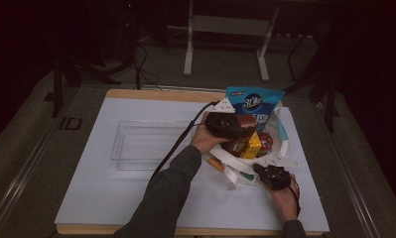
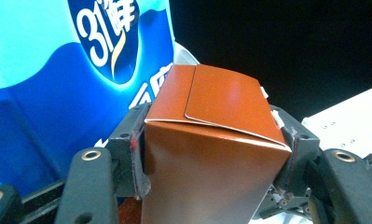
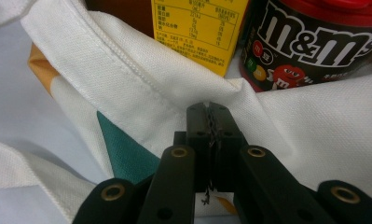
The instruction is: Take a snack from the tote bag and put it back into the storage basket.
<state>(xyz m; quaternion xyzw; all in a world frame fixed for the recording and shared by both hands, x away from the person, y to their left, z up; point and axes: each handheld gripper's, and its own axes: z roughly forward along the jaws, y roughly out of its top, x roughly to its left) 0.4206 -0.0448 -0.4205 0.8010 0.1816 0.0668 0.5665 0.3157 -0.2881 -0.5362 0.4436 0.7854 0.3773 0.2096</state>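
Bottom right of the high view: right claw (image 1: 263, 173) pinched flat on white tote bag (image 3: 286, 116) fabric. Centre: left claw (image 2: 211, 154) clamps brown carton (image 2: 211, 140) by its sides, long axis upright, folded top up, above the bag. Beyond: yellow box (image 3: 200, 32), M&M's tub (image 3: 314, 42), blue pouch (image 2: 58, 70). Clear tray (image 1: 136, 144) left on counter (image 1: 111, 198).

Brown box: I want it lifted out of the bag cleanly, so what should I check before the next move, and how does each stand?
1. Left gripper clamps the brown box on both sides: ok.
2. Right gripper pins the bag cloth, jaws shut on it: ok.
3. Box free of the blue packet behind it: cannot tell.
4. Box clear of the yellow carton beside it: cannot tell.
5. Clear tray on the table is empty: ok.
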